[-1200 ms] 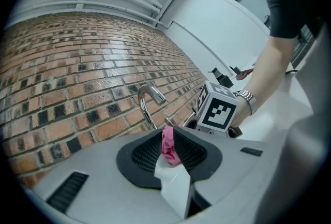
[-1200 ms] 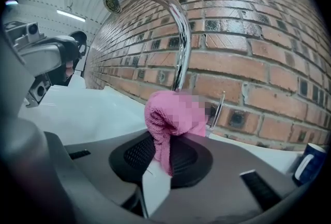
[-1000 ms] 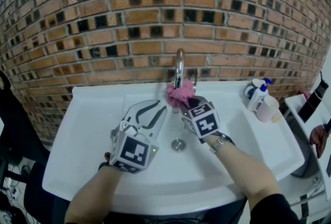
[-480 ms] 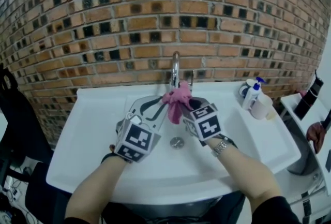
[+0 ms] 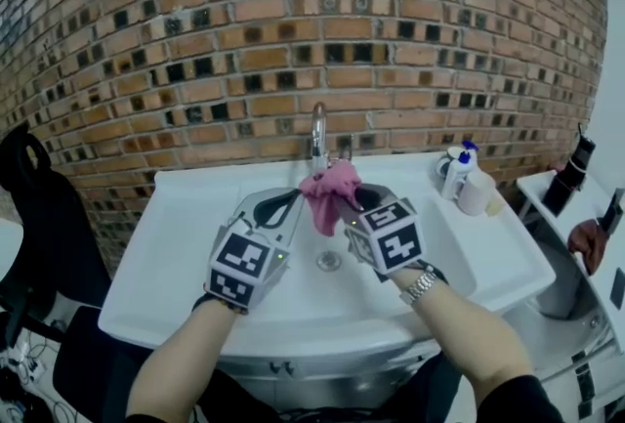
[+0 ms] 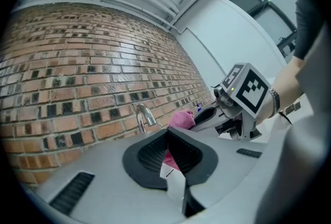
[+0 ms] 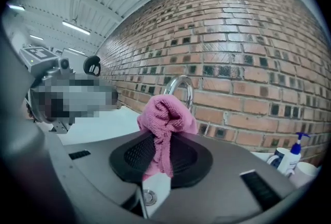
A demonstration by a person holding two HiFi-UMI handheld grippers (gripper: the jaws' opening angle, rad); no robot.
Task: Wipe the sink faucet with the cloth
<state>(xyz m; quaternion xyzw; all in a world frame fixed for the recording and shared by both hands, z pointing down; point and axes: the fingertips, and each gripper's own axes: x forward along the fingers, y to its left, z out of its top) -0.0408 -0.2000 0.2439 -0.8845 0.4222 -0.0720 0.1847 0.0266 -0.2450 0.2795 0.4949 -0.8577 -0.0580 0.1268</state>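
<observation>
A chrome faucet (image 5: 317,133) rises at the back of the white sink (image 5: 186,255), against the brick wall. A pink cloth (image 5: 330,191) hangs bunched just in front of its spout. My right gripper (image 5: 356,198) is shut on the cloth, which drapes down between its jaws (image 7: 164,114) with the faucet (image 7: 181,88) close behind. My left gripper (image 5: 296,201) reaches in from the left. Its jaws meet, and a strip of pink shows in their seam (image 6: 168,158), so they pinch the cloth's hanging end. The left gripper view also shows the bunched cloth (image 6: 182,118) and the faucet (image 6: 144,114).
The drain (image 5: 329,261) lies in the basin below the grippers. A pump bottle (image 5: 457,172) and a white container (image 5: 477,191) stand on the sink's right back corner. A dark chair (image 5: 39,216) stands at left. A person's hand (image 5: 586,243) shows at the right edge.
The cloth has come away from the spout and now hangs in front of it. Both grippers rose and drew together, and the left jaws went from open to closed at the cloth's end.
</observation>
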